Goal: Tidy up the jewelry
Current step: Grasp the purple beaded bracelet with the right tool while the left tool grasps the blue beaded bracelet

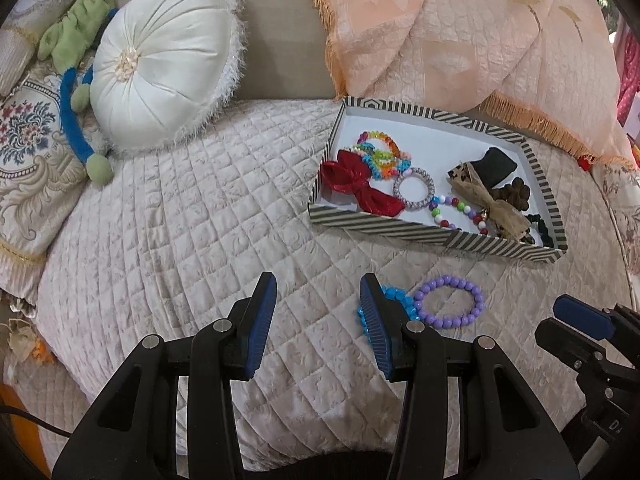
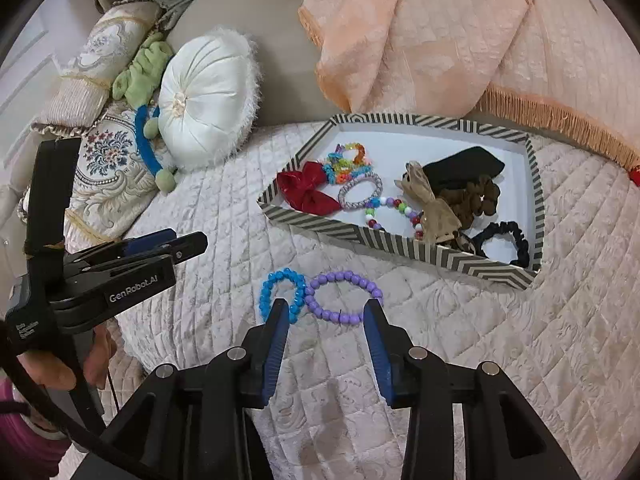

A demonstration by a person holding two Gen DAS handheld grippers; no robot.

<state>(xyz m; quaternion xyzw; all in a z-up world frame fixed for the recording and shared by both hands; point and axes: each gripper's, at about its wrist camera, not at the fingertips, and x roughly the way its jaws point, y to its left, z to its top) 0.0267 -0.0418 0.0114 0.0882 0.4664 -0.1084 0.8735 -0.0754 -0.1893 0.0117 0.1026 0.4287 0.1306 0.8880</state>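
Observation:
A striped tray on the quilted bed holds a red bow, rainbow bead bracelets, a silver scrunchie, a multicolour bead bracelet, a tan bow and dark scrunchies. A blue bead bracelet and a purple bead bracelet lie touching on the quilt in front of the tray. My right gripper is open just before them. My left gripper is open, left of the blue bracelet.
A white round cushion, a green and blue plush toy and patterned pillows lie at the back left. A peach fringed blanket is heaped behind the tray.

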